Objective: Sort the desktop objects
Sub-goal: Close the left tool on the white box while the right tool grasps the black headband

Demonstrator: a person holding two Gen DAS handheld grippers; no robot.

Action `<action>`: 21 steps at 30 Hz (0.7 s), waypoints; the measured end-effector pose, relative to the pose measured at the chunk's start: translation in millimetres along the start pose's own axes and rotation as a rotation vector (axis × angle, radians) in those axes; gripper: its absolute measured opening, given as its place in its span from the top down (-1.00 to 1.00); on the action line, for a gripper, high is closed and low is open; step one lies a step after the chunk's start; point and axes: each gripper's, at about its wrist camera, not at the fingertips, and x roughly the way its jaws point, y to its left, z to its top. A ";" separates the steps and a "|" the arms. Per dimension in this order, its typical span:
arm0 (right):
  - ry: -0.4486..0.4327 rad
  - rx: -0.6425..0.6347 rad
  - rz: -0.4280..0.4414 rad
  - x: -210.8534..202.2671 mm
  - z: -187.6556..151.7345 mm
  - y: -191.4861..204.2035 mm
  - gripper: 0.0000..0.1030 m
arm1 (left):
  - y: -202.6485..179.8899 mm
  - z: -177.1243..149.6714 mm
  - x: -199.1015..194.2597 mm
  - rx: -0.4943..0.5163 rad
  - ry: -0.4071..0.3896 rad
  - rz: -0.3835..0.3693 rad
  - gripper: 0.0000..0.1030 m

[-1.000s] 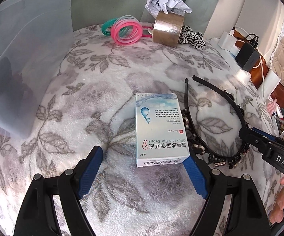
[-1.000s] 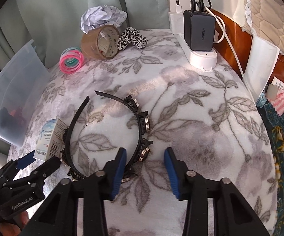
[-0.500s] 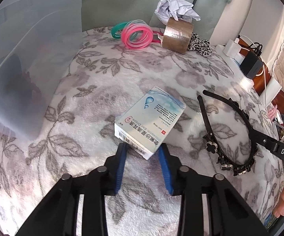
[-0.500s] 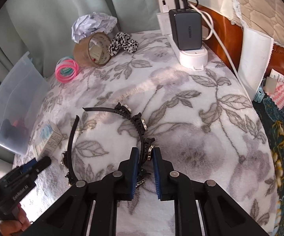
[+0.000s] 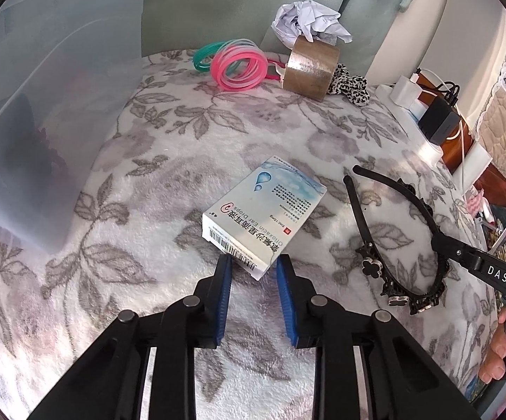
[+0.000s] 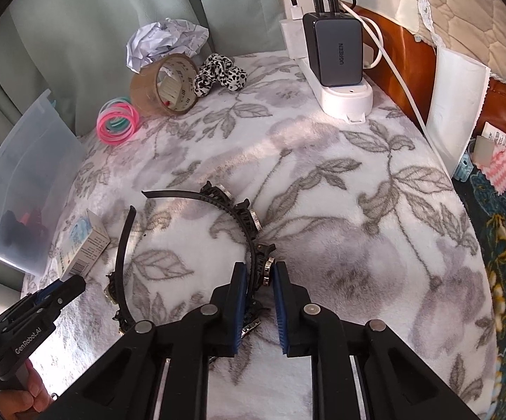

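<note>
My left gripper (image 5: 253, 266) is shut on the near corner of a white-and-blue ear drops box (image 5: 265, 211), which is tilted up off the floral blanket. The same ear drops box (image 6: 83, 246) shows at the left of the right wrist view, with the left gripper (image 6: 65, 285) below it. My right gripper (image 6: 257, 273) is shut on the black jewelled headband (image 6: 249, 224), pinching its decorated arc. In the left wrist view the headband (image 5: 389, 231) lies to the right of the box, and the right gripper (image 5: 438, 238) holds its far side.
A clear plastic bin (image 5: 42, 105) stands at the left edge with dark items inside. At the back lie pink and green bangles (image 5: 235, 64), a brown tape roll (image 5: 310, 68), crumpled paper (image 5: 309, 21) and a spotted scrunchie (image 5: 349, 84). A power strip with chargers (image 6: 340, 70) sits back right.
Both grippers closed, the left on the box and the right on the headband. The box turned and its near end came up off the blanket.
</note>
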 end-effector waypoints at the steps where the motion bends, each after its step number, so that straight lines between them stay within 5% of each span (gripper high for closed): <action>1: 0.001 0.000 0.001 0.0 0.0 -0.2 0.67 | -0.7 -0.1 0.4 0.008 0.003 -0.008 0.44; 5: 0.001 0.004 0.010 0.0 -0.6 -1.7 0.67 | -0.4 0.9 -1.8 0.028 -0.002 -0.017 0.00; 12: 0.002 0.009 0.022 0.0 -1.1 -3.5 0.67 | 15.6 12.1 1.7 0.036 -0.022 0.033 -0.23; 21: 0.001 0.013 0.018 -0.5 -2.9 -1.0 0.67 | 7.8 19.6 21.5 0.150 -0.083 0.002 -0.36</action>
